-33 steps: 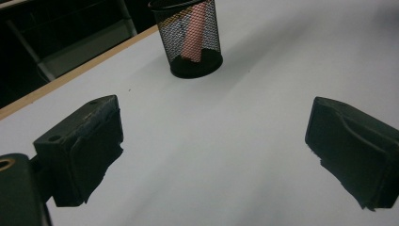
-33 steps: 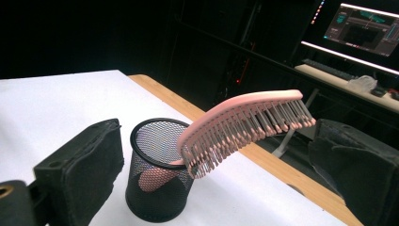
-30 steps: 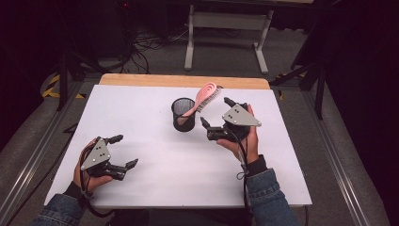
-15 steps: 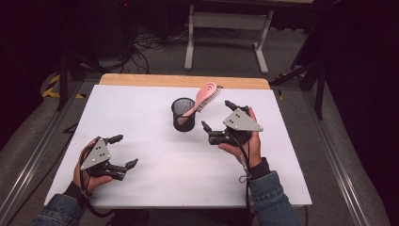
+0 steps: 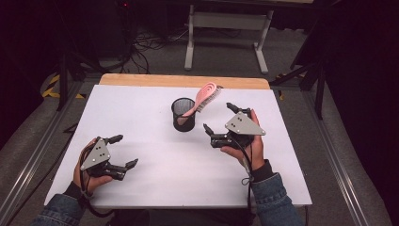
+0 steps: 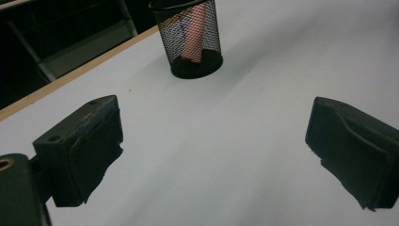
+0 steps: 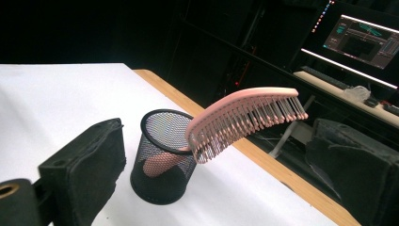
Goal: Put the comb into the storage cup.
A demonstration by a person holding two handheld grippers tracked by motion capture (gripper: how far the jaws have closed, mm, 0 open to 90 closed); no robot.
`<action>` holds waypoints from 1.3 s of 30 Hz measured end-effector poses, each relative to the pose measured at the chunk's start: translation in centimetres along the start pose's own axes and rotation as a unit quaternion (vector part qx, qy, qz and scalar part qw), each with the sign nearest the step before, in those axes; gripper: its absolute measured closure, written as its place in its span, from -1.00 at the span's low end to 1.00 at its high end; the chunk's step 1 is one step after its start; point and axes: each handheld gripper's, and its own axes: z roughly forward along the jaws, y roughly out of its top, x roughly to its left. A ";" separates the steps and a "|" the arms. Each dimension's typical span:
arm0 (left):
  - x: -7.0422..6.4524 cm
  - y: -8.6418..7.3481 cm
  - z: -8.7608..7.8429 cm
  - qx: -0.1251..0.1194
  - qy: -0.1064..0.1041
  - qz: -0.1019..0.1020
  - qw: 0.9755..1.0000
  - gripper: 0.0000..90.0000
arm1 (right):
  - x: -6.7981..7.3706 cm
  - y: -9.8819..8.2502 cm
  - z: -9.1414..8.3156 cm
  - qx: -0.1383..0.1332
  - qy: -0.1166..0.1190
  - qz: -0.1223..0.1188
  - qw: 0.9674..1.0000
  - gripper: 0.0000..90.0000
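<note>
A pink hairbrush stands handle-down in a black mesh cup near the middle back of the white table. Its bristled head leans out over the cup's rim to the right. My right gripper is open just right of the cup, with nothing between its jaws. At the front left my left gripper rests open and empty, well apart from the cup.
A wooden strip runs along the table's far edge. Behind it stand a grey metal frame and cables on the floor. A lit monitor shows in the right gripper view beyond the table.
My right gripper has drawn back a little to the right and toward the front, away from the hairbrush. The left gripper has not moved.
</note>
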 end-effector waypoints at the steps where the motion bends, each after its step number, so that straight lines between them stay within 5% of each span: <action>1: 0.0 0.0 0.0 0.000 0.000 0.000 1.000 -0.87 | 0.0 -0.1 -0.1 -0.001 0.000 0.000 1.000 -0.89; 39: -0.2 0.0 0.1 0.004 0.002 0.004 1.000 -0.88 | 1.3 -2.5 -2.1 0.017 -0.002 -0.029 0.999 -0.88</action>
